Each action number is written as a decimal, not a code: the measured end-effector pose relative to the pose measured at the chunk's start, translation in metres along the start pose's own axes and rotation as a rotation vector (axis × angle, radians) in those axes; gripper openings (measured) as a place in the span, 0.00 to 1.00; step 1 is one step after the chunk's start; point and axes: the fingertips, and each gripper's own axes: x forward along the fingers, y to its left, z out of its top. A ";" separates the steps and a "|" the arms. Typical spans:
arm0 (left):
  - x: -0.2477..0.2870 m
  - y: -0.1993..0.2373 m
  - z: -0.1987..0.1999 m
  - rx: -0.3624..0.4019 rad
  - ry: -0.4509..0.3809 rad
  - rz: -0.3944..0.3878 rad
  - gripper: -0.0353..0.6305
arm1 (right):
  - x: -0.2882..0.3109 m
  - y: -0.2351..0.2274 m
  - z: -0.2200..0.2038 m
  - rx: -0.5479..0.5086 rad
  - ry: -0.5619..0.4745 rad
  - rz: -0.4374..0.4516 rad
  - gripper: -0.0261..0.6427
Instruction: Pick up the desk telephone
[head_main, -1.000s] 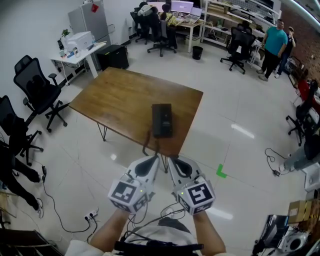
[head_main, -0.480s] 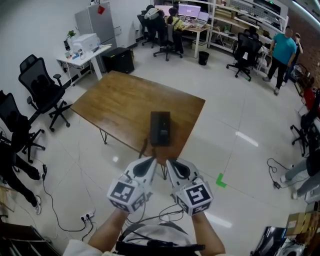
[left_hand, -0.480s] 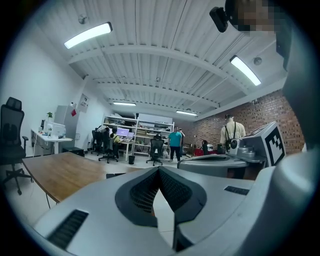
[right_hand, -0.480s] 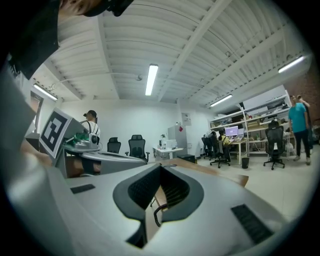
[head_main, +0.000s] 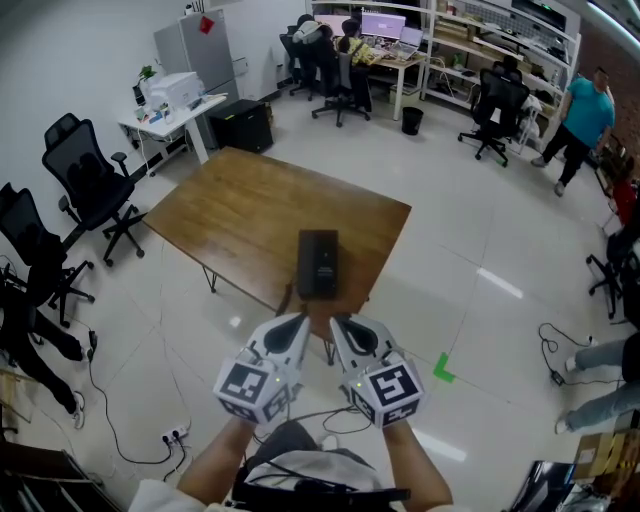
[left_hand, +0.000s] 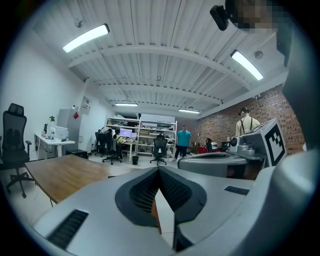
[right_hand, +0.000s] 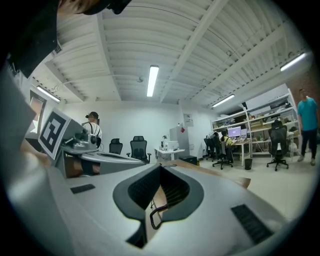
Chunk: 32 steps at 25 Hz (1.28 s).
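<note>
The black desk telephone (head_main: 318, 264) lies near the front edge of the wooden table (head_main: 240, 215), and its coiled cord (head_main: 290, 297) hangs over that edge. My left gripper (head_main: 302, 319) and right gripper (head_main: 337, 321) are held side by side just short of the table edge, pointing level at the phone, apart from it. Both are shut with nothing between the jaws. In the left gripper view the closed left gripper (left_hand: 159, 171) faces the table (left_hand: 55, 175). In the right gripper view a bit of the cord (right_hand: 156, 218) shows below the closed right gripper (right_hand: 160, 168).
Black office chairs (head_main: 85, 185) stand left of the table, and a white desk with a printer (head_main: 172, 95) is behind it. People sit at desks (head_main: 345, 40) at the back; a person in a teal shirt (head_main: 580, 115) walks at right. Cables (head_main: 120, 430) and a green tape mark (head_main: 443, 369) lie on the floor.
Both grippers have come a little closer to the table edge and the phone, still shut. The person in the teal shirt has walked further right.
</note>
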 end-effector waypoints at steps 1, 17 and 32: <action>0.001 0.001 -0.001 -0.001 0.003 0.001 0.06 | 0.001 -0.001 0.000 0.005 -0.002 0.001 0.04; 0.045 0.042 -0.018 -0.055 0.013 -0.009 0.06 | 0.043 -0.039 -0.014 0.019 0.035 -0.020 0.04; 0.100 0.100 -0.053 -0.083 0.079 -0.027 0.06 | 0.109 -0.082 -0.043 0.056 0.119 -0.015 0.08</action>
